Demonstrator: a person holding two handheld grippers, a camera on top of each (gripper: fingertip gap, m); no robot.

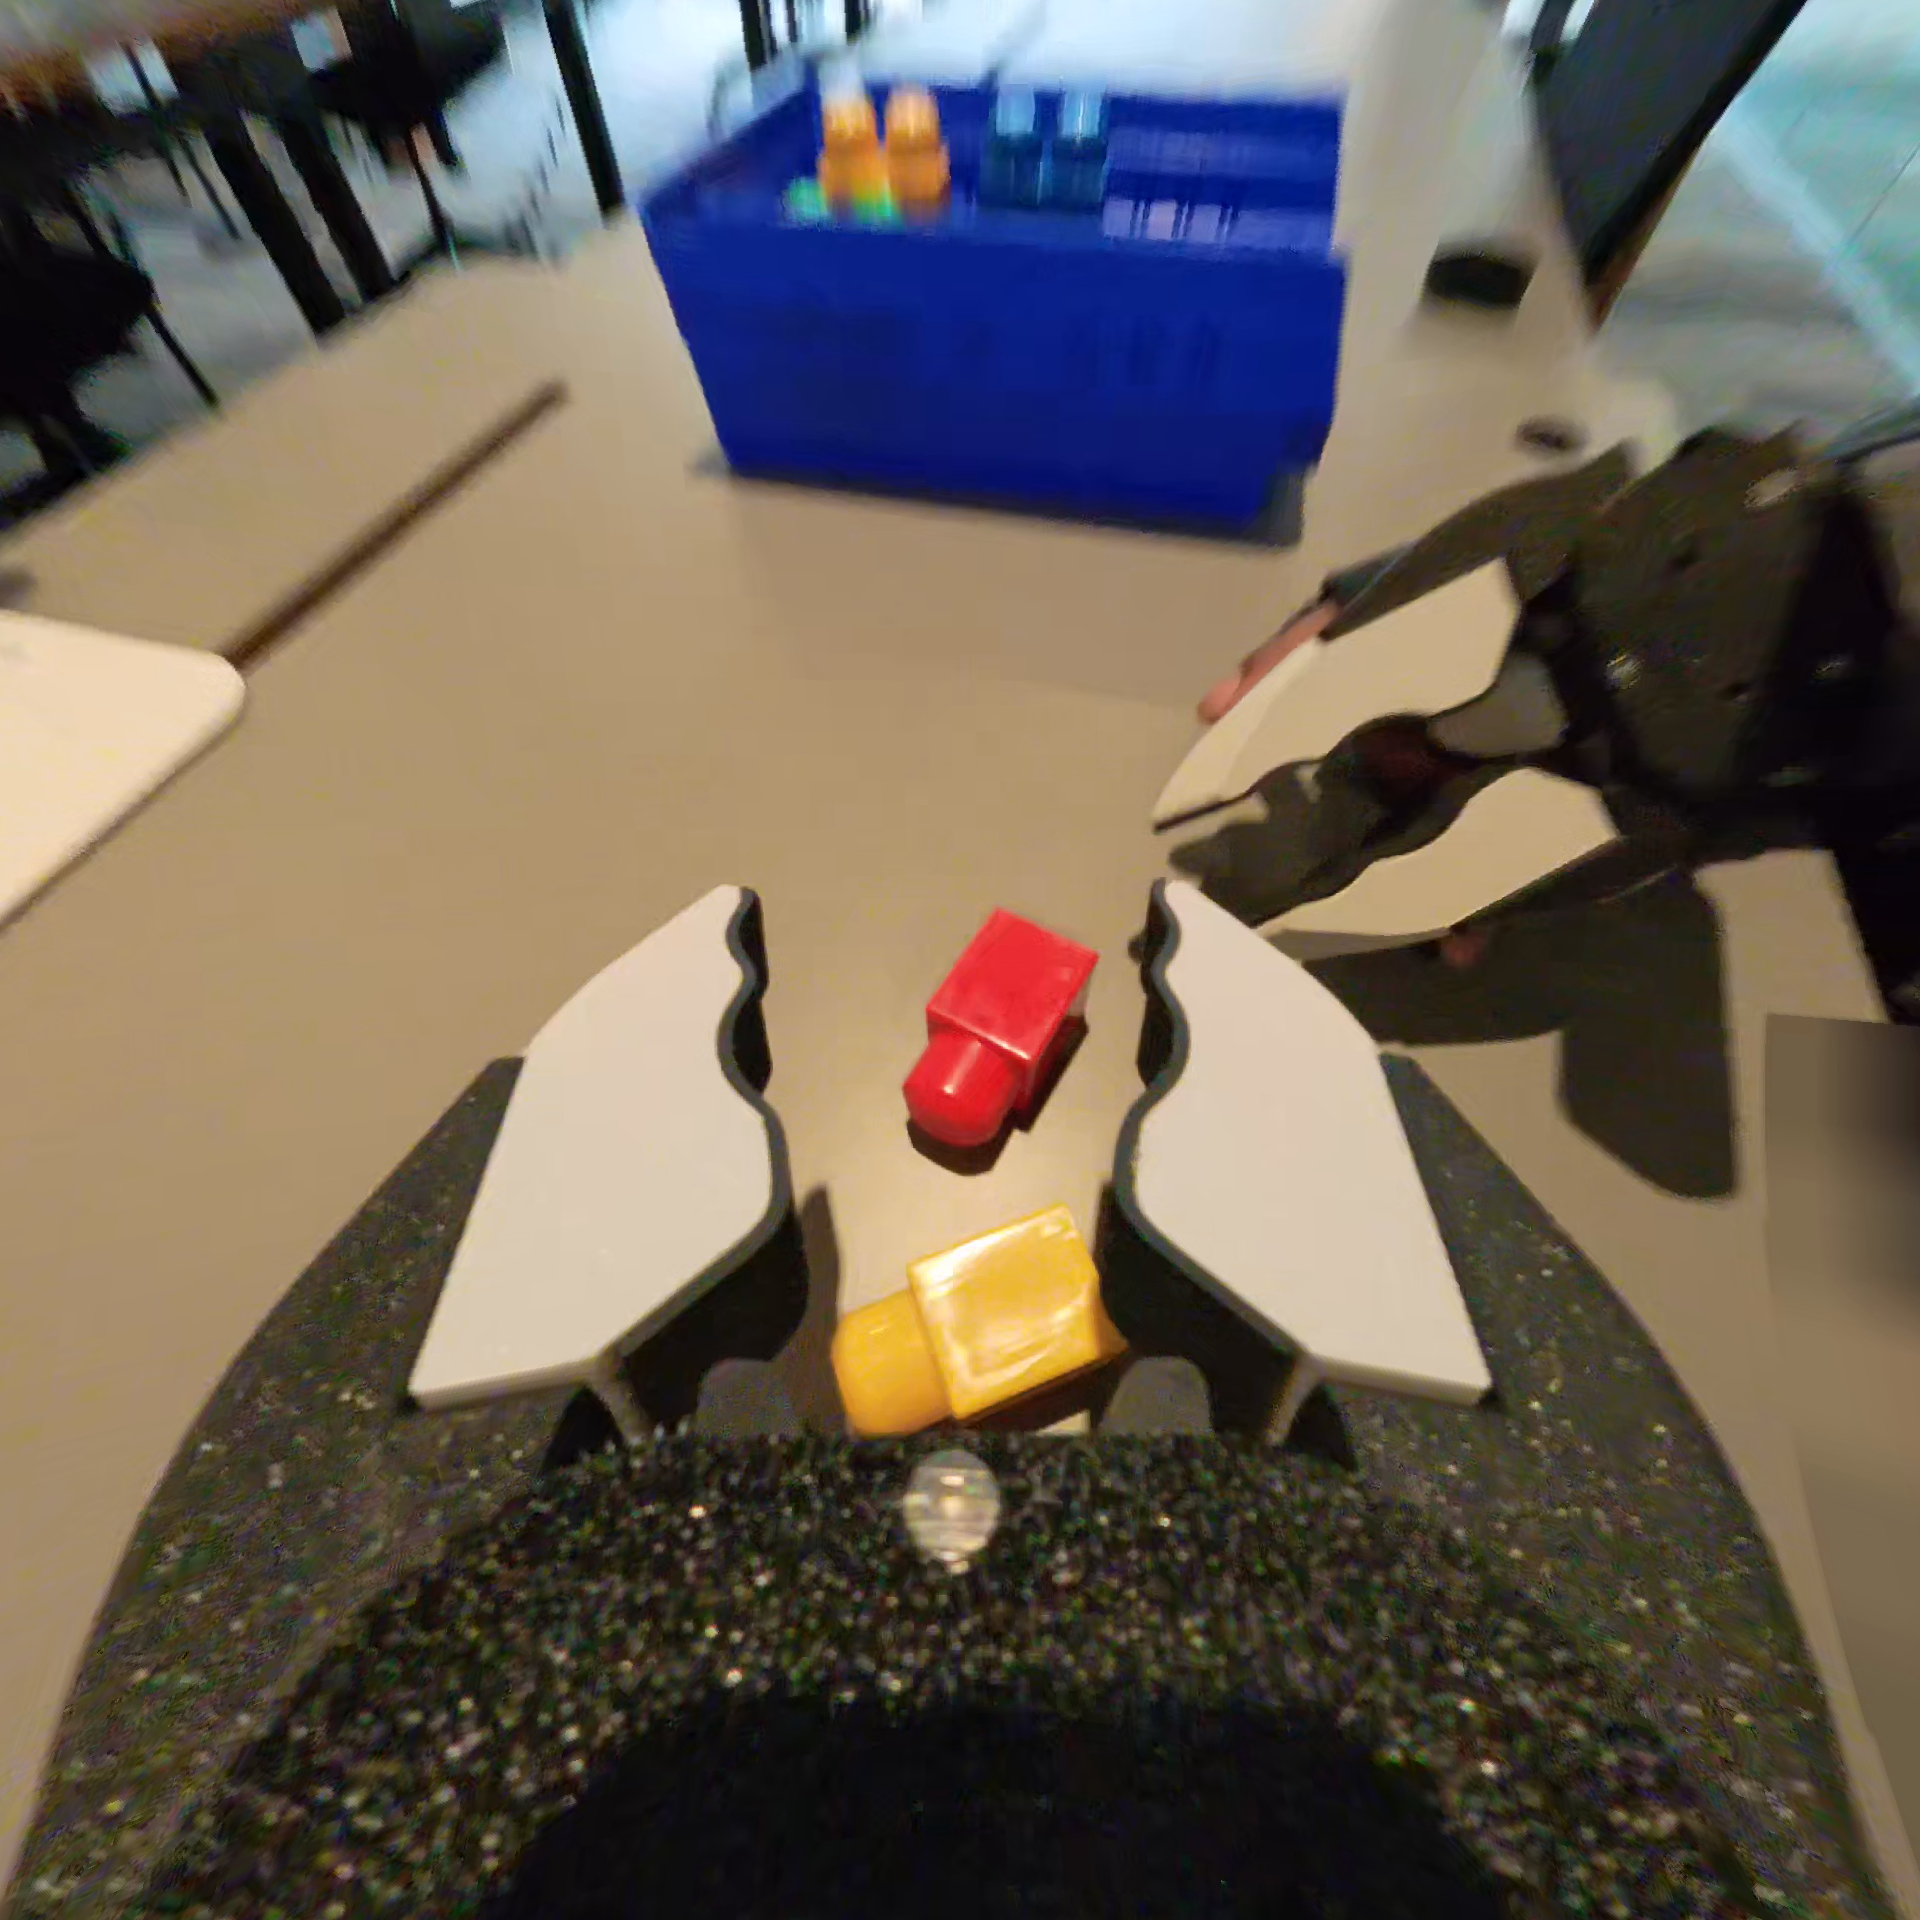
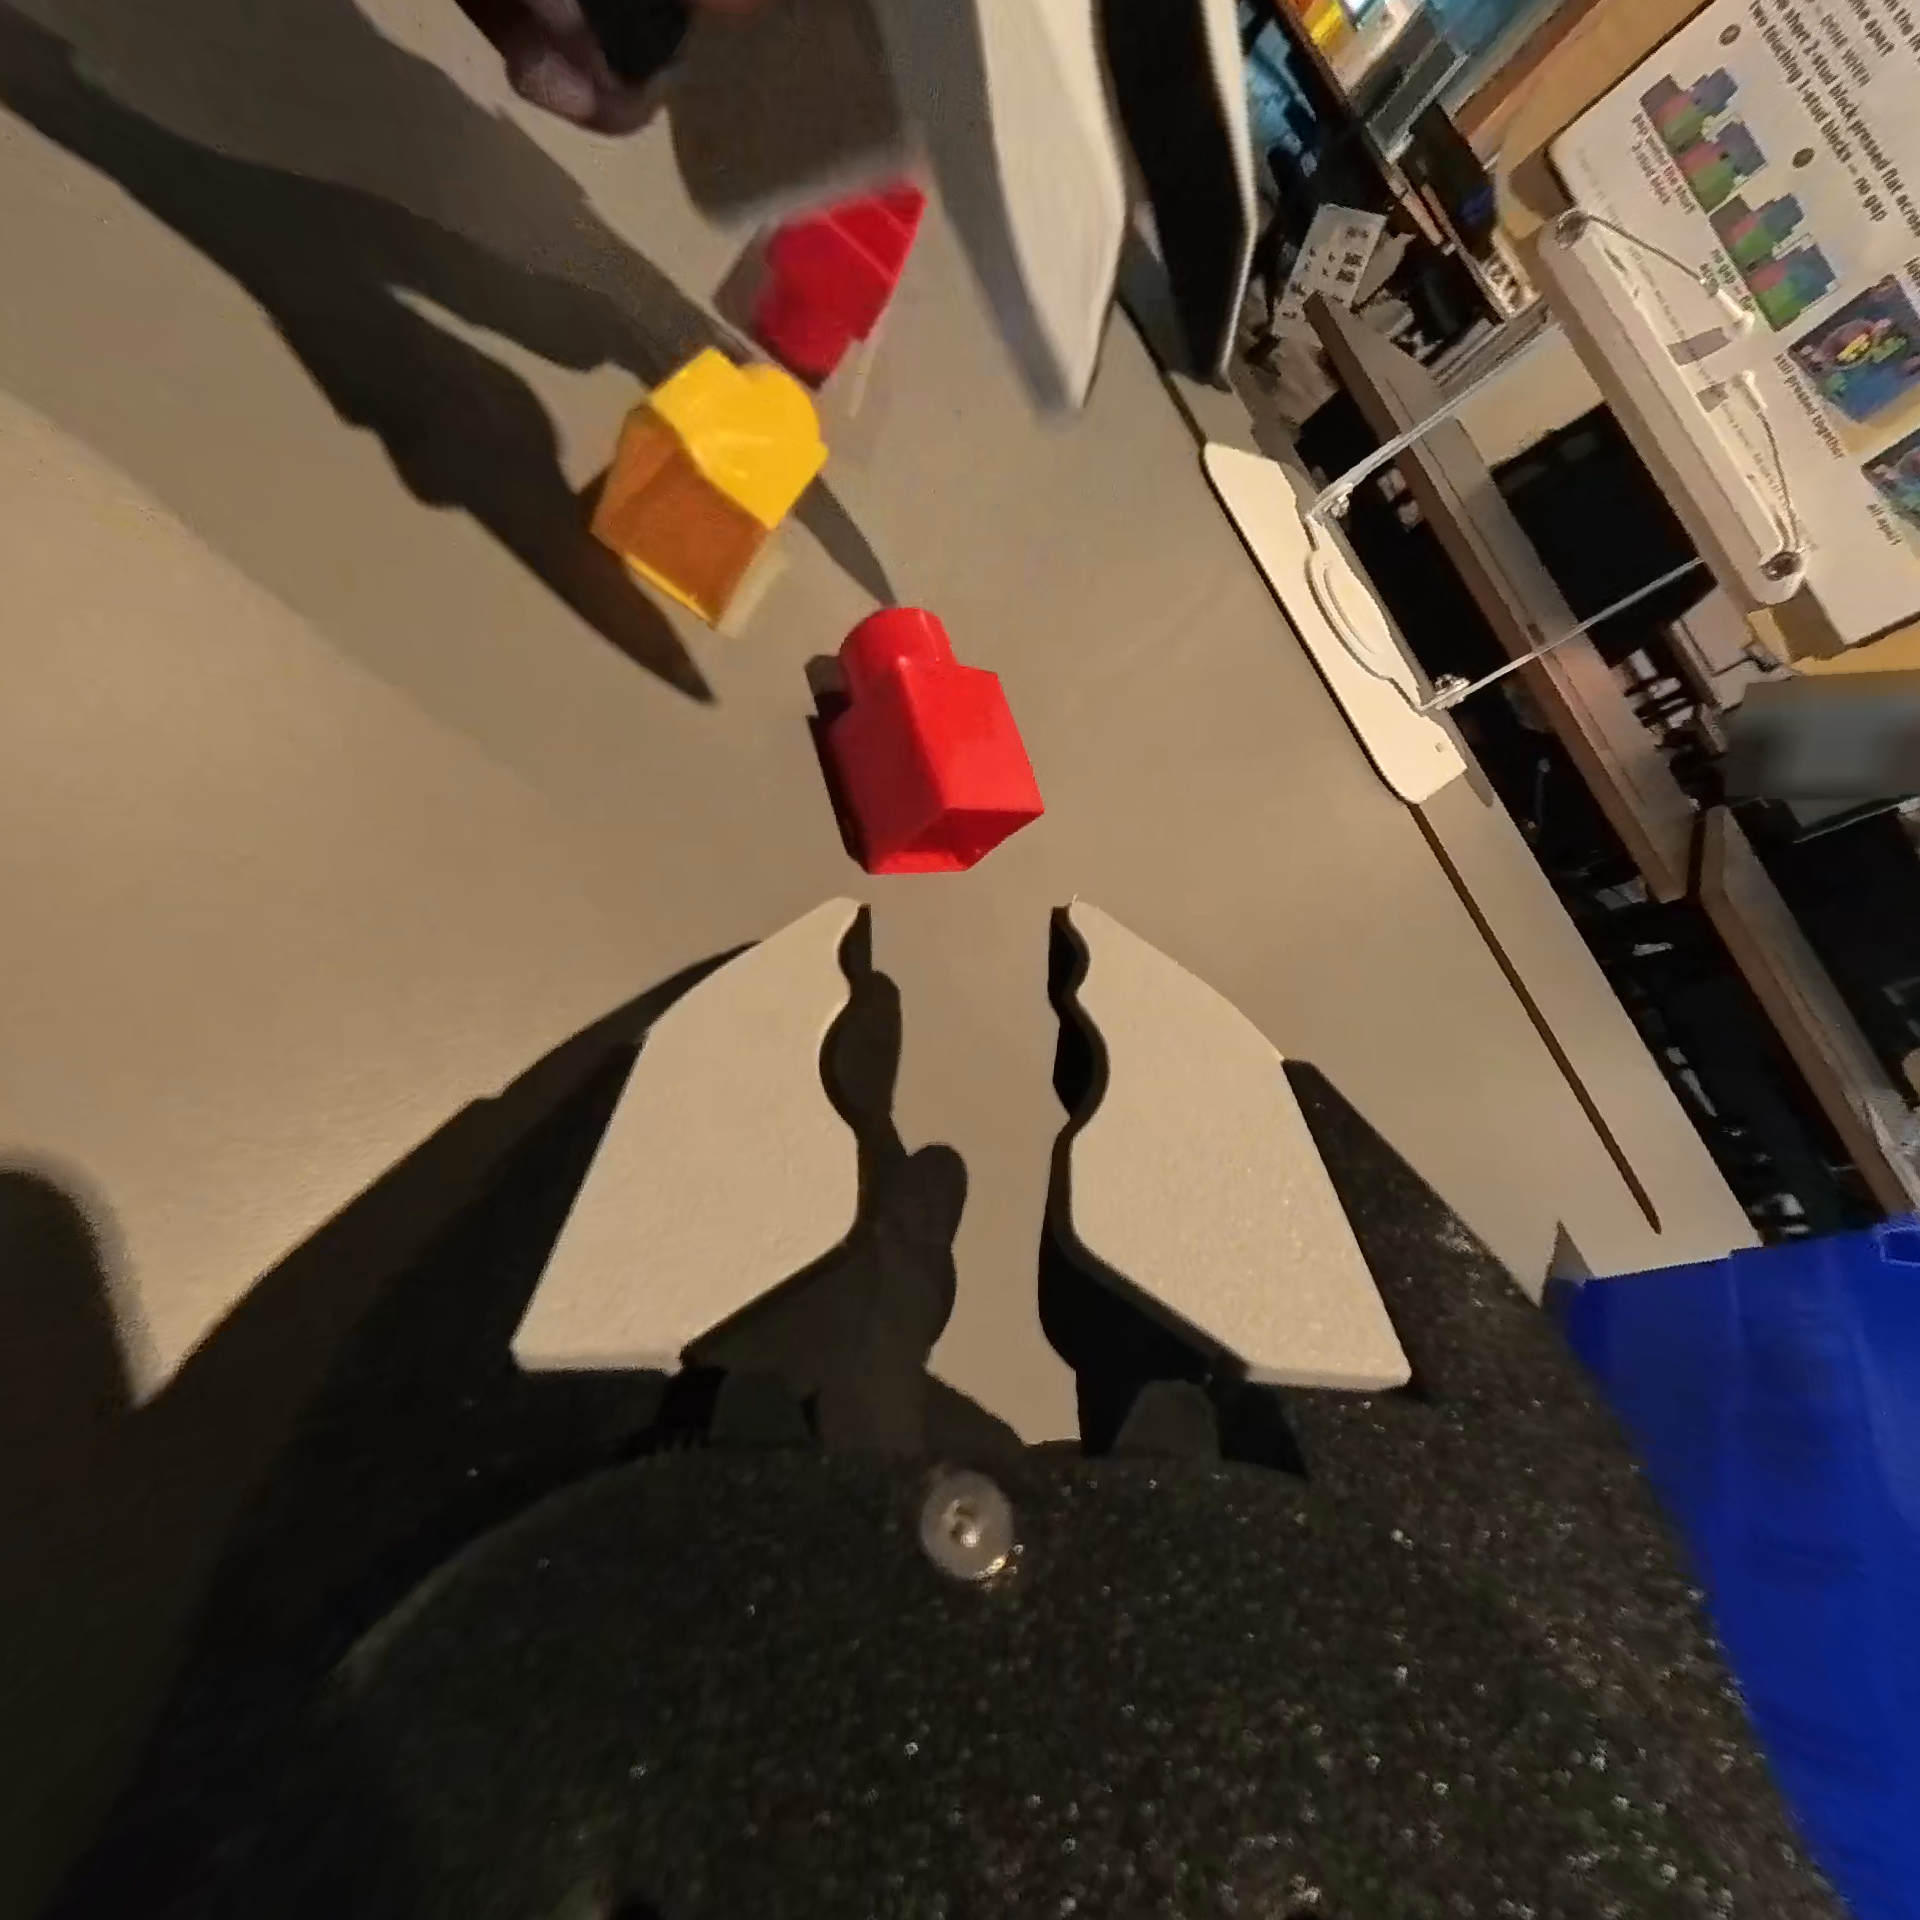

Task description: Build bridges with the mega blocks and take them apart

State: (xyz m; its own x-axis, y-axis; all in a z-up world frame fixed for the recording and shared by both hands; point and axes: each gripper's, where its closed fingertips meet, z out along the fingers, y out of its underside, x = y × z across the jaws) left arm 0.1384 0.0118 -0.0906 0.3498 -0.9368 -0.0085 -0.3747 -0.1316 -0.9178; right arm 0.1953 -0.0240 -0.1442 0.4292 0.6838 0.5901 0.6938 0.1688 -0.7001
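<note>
My left gripper (image 1: 954, 904) is open and empty above the grey table (image 1: 520, 779). A red block (image 1: 1003, 1023) lies on its side between its fingertips in this view. A yellow block (image 1: 977, 1314) lies on its side nearer the finger bases. My right gripper (image 2: 964, 909) is open and empty, just short of a red block (image 2: 925, 743) on its side. Beyond that lie the yellow block (image 2: 707, 478) and a second red block (image 2: 831, 281), beside a finger of the left gripper (image 2: 1018, 208). The right gripper also shows in the left wrist view (image 1: 1226, 862).
A blue crate (image 1: 997, 343) with orange and blue blocks stands at the far side of the table; it also shows in the right wrist view (image 2: 1766, 1507). A clear stand with an instruction sheet (image 2: 1766, 260) sits on a white base (image 2: 1340, 623) near the table edge.
</note>
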